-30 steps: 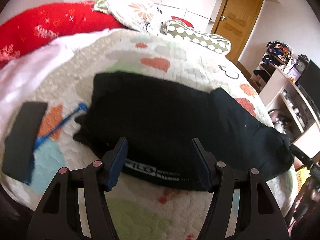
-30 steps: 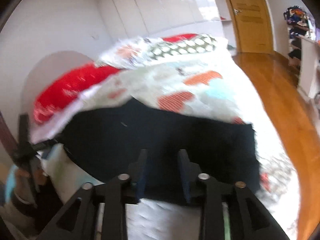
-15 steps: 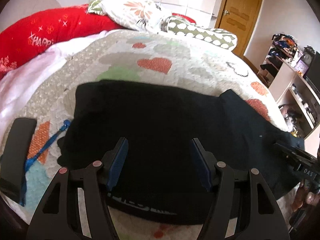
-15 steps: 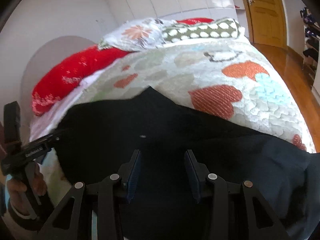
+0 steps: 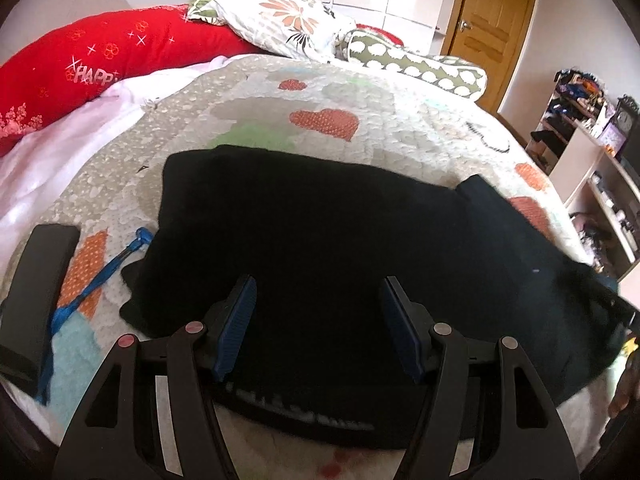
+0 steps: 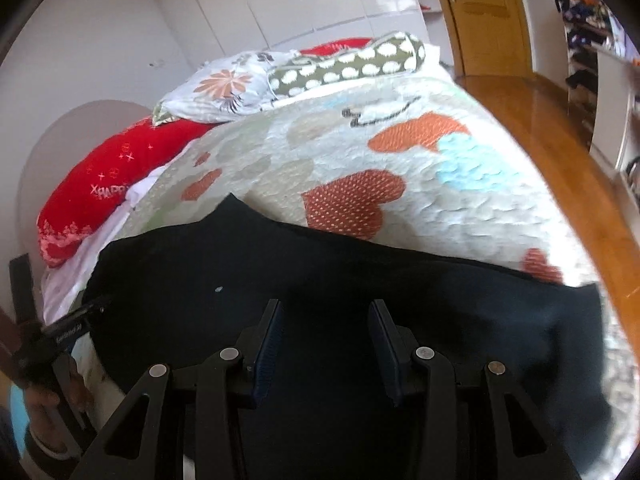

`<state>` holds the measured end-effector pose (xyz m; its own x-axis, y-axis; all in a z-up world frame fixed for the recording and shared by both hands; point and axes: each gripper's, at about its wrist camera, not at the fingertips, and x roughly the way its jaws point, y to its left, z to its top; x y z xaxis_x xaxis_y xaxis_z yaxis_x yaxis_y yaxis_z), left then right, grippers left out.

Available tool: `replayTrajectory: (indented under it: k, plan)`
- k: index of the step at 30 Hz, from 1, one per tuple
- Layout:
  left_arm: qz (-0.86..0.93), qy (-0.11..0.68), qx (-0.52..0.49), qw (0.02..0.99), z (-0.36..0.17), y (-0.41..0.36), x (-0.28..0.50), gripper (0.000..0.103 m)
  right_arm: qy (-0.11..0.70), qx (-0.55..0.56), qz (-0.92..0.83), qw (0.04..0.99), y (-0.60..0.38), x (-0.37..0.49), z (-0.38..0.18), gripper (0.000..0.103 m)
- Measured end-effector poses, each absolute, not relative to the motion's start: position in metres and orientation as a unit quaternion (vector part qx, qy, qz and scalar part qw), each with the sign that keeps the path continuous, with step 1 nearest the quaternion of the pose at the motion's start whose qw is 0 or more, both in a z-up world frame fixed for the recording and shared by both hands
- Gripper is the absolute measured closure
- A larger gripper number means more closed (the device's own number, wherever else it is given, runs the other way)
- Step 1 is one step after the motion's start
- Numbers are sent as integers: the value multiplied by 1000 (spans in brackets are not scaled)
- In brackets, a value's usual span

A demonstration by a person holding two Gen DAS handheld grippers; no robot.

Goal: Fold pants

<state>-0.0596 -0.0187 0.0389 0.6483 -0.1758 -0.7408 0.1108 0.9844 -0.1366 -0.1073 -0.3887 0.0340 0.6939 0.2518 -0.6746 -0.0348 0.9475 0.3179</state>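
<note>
Two hand-held grippers, left (image 5: 316, 324) and right (image 6: 326, 344), both apparently released, above one pair of black pants (image 5: 340, 240).

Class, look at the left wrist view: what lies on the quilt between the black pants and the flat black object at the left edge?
A blue cord lies there, running diagonally across the quilt between the pants and the flat black object. Only the left wrist view shows it.

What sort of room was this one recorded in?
A bedroom, most likely: a bed under a heart-patterned quilt, pillows at its head, and a wooden door beyond. Black pants lie on the quilt.
</note>
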Motion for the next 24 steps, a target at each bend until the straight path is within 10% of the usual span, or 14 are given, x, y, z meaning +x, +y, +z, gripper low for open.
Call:
replayTrajectory:
  k: [24]
  plan:
    - [-304,420,-6,855,71,-144,-75,39,369,239,28,898,-492,-239,22,53]
